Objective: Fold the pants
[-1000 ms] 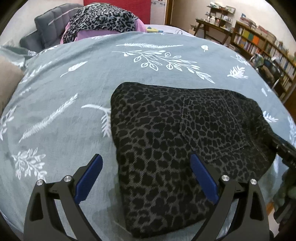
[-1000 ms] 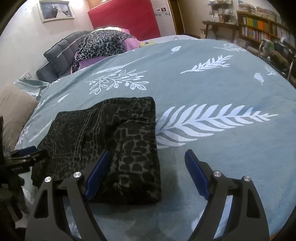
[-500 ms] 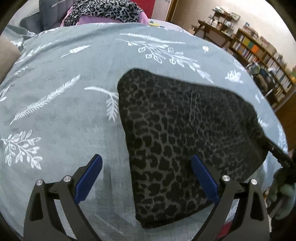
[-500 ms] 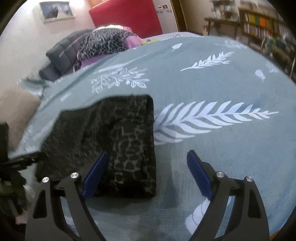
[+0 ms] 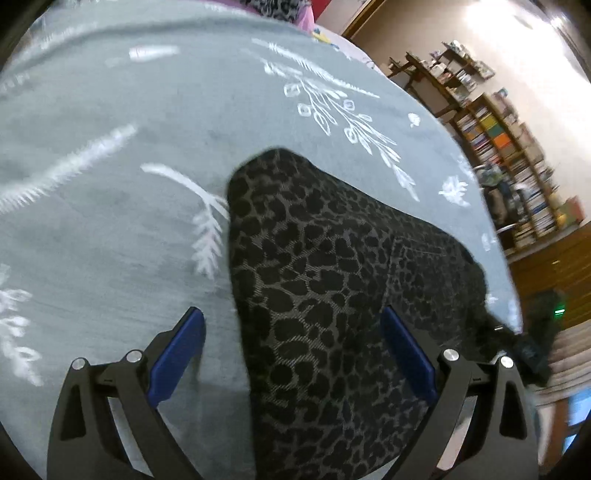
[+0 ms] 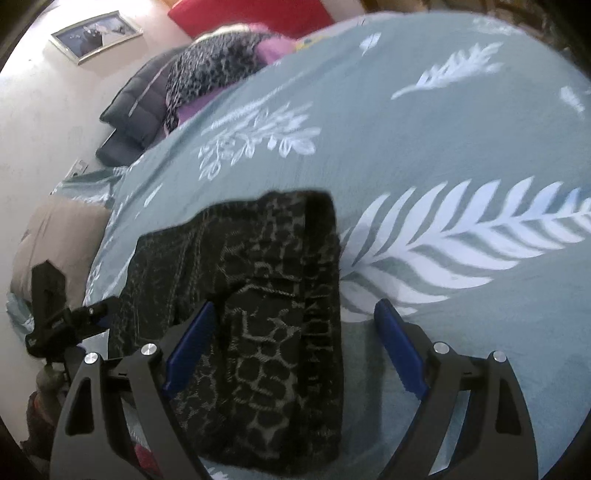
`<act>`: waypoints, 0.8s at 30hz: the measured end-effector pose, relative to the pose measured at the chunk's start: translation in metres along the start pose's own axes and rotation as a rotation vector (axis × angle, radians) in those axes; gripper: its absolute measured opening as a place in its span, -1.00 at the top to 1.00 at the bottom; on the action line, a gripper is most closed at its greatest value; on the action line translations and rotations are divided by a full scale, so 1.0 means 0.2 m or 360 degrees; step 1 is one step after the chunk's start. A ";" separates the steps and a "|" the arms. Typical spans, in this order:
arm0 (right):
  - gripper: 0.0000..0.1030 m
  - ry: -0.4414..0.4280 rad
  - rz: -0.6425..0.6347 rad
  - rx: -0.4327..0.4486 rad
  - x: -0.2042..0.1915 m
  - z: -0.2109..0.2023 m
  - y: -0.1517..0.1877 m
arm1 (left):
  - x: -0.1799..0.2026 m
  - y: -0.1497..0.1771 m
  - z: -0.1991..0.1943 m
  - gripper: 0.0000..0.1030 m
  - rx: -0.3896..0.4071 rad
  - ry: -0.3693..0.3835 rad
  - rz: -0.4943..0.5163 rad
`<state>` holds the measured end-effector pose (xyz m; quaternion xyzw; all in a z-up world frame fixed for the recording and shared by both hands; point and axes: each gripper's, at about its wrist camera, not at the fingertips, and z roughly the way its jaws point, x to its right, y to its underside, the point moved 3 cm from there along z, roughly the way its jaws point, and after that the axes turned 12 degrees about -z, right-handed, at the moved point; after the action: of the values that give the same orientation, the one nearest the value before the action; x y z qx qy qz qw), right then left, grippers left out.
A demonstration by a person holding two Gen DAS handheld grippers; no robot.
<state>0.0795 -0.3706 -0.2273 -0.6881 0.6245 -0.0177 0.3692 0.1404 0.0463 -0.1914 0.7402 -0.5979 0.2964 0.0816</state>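
The dark leopard-print pants [image 5: 332, 302] lie folded in a compact stack on the grey-green leaf-print bedspread [image 5: 110, 155], near the bed's front edge. My left gripper [image 5: 295, 350] is open, its blue pads either side of the stack's left end, close above it. In the right wrist view the pants [image 6: 266, 314] show a thick folded edge on the right. My right gripper [image 6: 295, 347] is open, straddling that right edge, one pad over the fabric, one over the bedspread [image 6: 443, 155]. The left gripper [image 6: 74, 321] shows at the far left of that view.
A pile of leopard and pink clothes [image 6: 221, 62] and a dark cushion [image 6: 140, 110] lie at the bed's head. A beige pillow [image 6: 51, 236] lies left. Bookshelves [image 5: 517, 158] stand beyond the bed's right side. A framed picture [image 6: 96, 33] hangs on the wall.
Both grippers have moved closer and lower toward the folded pants, tilting the views. The pants lie in the same place; both grippers stay open.
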 end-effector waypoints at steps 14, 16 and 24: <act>-0.81 -0.0150 -0.0011 -0.0062 -0.03 0.09 -0.03 | -0.02 -0.03 0.06 -0.85 -0.0039 0.0079 -0.0016; -0.81 -0.0169 -0.0017 -0.0073 -0.04 0.09 -0.03 | -0.02 -0.04 0.06 -0.85 -0.0038 0.0088 -0.0037; -0.68 -0.0247 -0.0040 -0.0130 -0.07 0.10 -0.03 | 0.03 -0.02 0.10 -0.68 -0.0188 0.0241 0.0004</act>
<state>0.0915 -0.3485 -0.2325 -0.7096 0.5856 0.0566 0.3878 0.1528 0.0320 -0.2036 0.7088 -0.6074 0.3158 0.1698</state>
